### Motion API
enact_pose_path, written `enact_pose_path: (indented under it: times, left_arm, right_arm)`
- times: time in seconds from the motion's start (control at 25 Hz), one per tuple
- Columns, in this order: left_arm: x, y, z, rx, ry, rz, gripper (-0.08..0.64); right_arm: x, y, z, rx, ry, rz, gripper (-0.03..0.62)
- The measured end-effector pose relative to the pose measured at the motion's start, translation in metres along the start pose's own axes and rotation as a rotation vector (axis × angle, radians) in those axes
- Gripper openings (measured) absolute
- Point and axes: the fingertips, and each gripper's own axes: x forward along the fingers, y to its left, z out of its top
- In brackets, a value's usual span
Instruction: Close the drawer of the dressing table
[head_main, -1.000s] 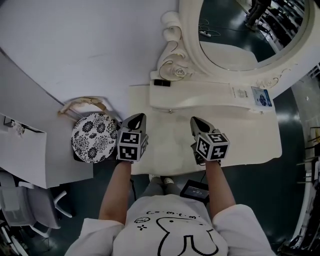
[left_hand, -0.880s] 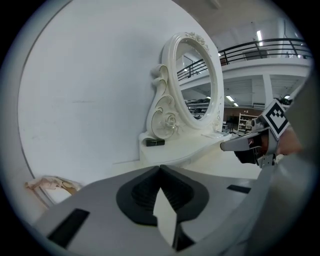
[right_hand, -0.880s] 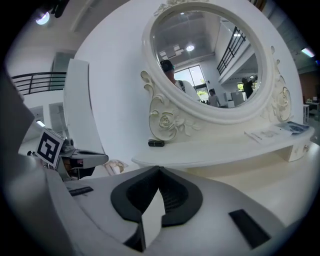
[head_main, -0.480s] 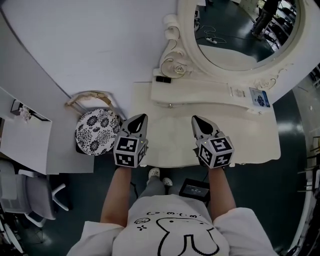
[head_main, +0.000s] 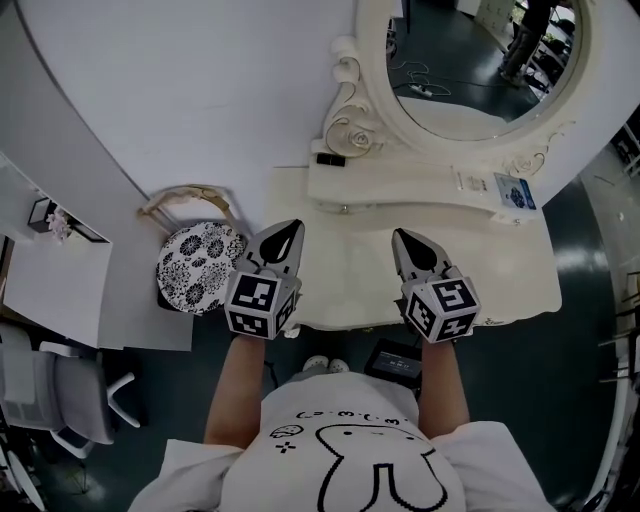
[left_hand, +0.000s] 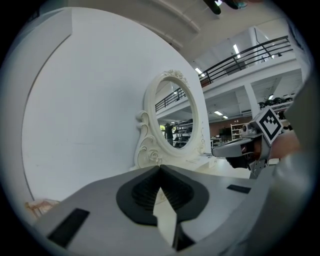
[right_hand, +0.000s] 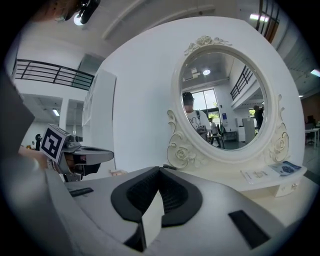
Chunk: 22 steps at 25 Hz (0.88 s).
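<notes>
Against the curved white wall (head_main: 170, 90) stands the dressing table (head_main: 520, 285), cream-white, with a broad smooth top and a gently wavy front edge. At its back a low shelf (head_main: 420, 188) carries an oval mirror (head_main: 470, 70) in a thick carved frame (head_main: 350, 125) of scrolls and a rose. A drawer with a small round knob (head_main: 345, 209) sits in the shelf's face, below the frame's left foot, and looks flush with that face. The right gripper view shows a second knob (right_hand: 292, 186) at the shelf's other end. What lies under the top is hidden from above. On the shelf lie a white leaflet (head_main: 470, 181) and a blue-and-white card (head_main: 512, 190), and a small black block (head_main: 328, 158) rests beside the frame's left foot.

Both grippers hover side by side above the front half of the top, pointing toward the mirror, well apart from each other and touching nothing. The left gripper (head_main: 292, 228) has just been closing its jaws; its tips meet with nothing between them. The right gripper (head_main: 402, 236) is likewise closed and empty.

Left of the table stands a round stool (head_main: 198, 265) with a black-and-white floral seat and a pale curved backrest (head_main: 180, 203) behind it. A grey desk (head_main: 110, 300) and a grey chair (head_main: 60, 400) fill the far left. The floor (head_main: 580, 400) is dark and glossy, and a black box (head_main: 392, 360) lies on it by the person's shoes (head_main: 325, 365).
</notes>
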Motion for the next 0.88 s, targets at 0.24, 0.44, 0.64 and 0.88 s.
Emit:
enact_pose_path:
  times: [0.24, 0.44, 0.64, 0.88]
  left_arm:
    - [-0.011, 0.002, 0.022, 0.022, -0.054, 0.002, 0.018]
    - [-0.011, 0.001, 0.035, 0.02, -0.094, -0.008, 0.018]
    - [-0.009, -0.013, 0.04, 0.042, -0.117, -0.04, 0.018]
    - [-0.006, -0.02, 0.043, 0.059, -0.128, -0.053, 0.018]
  right_arm:
    - [-0.009, 0.017, 0.026, -0.097, -0.041, -0.008, -0.016]
    - [-0.014, 0.02, 0.035, -0.126, -0.072, -0.029, -0.016]
    - [-0.02, 0.021, 0.041, -0.14, -0.106, -0.039, -0.017]
    - [-0.024, 0.017, 0.048, -0.14, -0.132, -0.046, -0.017]
